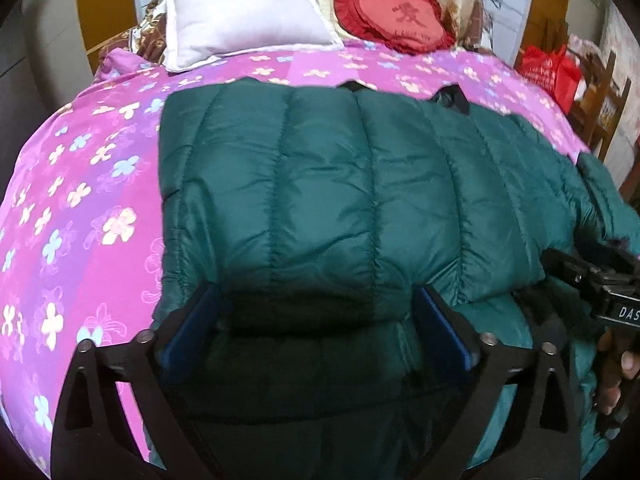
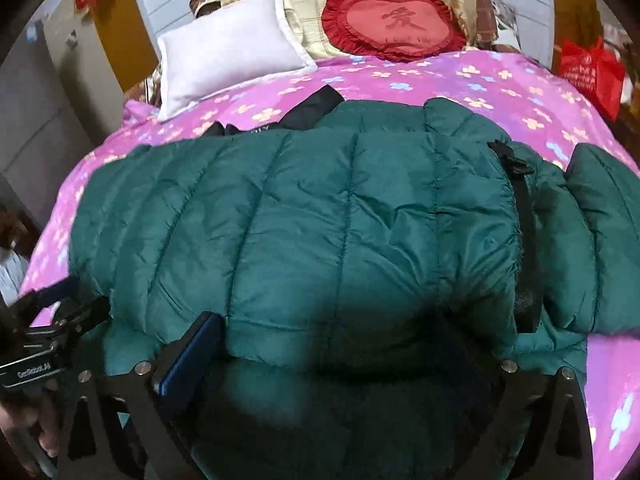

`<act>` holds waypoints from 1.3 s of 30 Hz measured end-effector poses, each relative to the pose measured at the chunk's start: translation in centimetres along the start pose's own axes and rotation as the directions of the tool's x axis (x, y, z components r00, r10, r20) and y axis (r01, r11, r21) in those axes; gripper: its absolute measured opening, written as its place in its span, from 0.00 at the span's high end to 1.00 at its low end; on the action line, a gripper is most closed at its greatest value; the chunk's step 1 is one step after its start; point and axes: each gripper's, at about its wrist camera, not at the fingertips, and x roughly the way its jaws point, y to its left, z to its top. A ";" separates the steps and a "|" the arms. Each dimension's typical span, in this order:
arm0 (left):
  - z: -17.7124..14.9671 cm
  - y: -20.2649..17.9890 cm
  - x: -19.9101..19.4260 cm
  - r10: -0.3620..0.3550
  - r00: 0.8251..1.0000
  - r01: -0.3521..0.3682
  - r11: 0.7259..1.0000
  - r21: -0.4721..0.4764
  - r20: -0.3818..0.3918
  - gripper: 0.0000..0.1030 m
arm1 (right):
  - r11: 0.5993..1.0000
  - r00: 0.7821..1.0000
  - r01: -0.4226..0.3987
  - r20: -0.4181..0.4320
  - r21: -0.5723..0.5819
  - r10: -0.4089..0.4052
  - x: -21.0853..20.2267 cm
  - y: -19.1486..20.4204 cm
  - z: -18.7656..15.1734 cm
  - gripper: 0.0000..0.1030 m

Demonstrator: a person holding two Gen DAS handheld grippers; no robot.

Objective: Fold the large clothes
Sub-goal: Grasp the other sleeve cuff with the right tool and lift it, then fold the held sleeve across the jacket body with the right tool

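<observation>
A puffy green jacket (image 1: 340, 184) blocks the middle of the bed, while the pink floral cover (image 1: 80, 208) lies open to its left. A white pillow (image 1: 240, 20) and red heart cushion (image 1: 394, 16) crowd the head.

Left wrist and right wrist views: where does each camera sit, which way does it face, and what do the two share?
Left wrist: on the left gripper, angled down over the green puffer jacket toward the bed head; own wide-open fingers show, the other gripper and hand at the right edge.
Right wrist: on the right gripper, same downward angle; own open fingers show, the other gripper at the left edge.
Shared: jacket, pink floral bedspread, white pillow, red heart cushion, red bag.
</observation>
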 end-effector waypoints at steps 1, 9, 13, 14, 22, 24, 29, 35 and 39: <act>0.0 -0.1 0.1 0.009 1.000 -0.009 1.000 0.010 -0.002 0.02 | 1.000 1.000 0.003 -0.003 -0.003 -0.003 0.1 0.0 0.0 0.00; -0.3 1.0 -1.8 -0.019 0.999 0.022 0.998 -0.059 0.046 0.02 | 0.995 0.989 0.086 0.113 0.046 -0.091 -4.7 -2.6 0.2 0.06; -0.2 1.4 -3.2 -0.010 0.996 0.018 0.996 -0.082 0.093 0.02 | 0.942 0.933 0.269 0.187 0.200 -0.306 -10.4 -11.1 -0.2 0.06; -0.2 1.3 -3.4 -0.012 0.995 0.021 0.996 -0.084 0.101 0.02 | 0.910 0.916 0.314 0.168 0.270 -0.365 -11.5 -14.4 -0.6 0.06; -0.3 0.7 -3.9 -0.002 0.992 0.012 0.997 -0.075 0.122 0.02 | 0.653 0.866 0.368 0.013 0.662 -0.500 -17.4 -36.5 -6.9 0.32; -0.3 0.6 -3.8 0.005 0.993 0.003 0.997 -0.072 0.122 0.02 | 0.617 0.878 0.327 0.013 0.716 -0.479 -17.7 -39.5 -8.1 0.32; -0.5 0.6 -3.5 0.030 0.992 -0.022 0.997 -0.071 0.121 0.02 | 0.634 0.903 0.255 0.055 0.730 -0.426 -16.5 -42.5 -8.9 0.35; -0.6 0.5 -3.3 0.048 0.991 -0.040 0.997 -0.066 0.123 0.02 | 0.714 0.910 0.214 0.130 0.666 -0.393 -14.6 -41.4 -7.3 0.40; -0.7 0.4 -3.1 0.054 0.992 -0.047 0.997 -0.064 0.117 0.02 | 0.751 0.910 0.273 0.092 0.602 -0.404 -13.2 -40.6 -5.8 0.55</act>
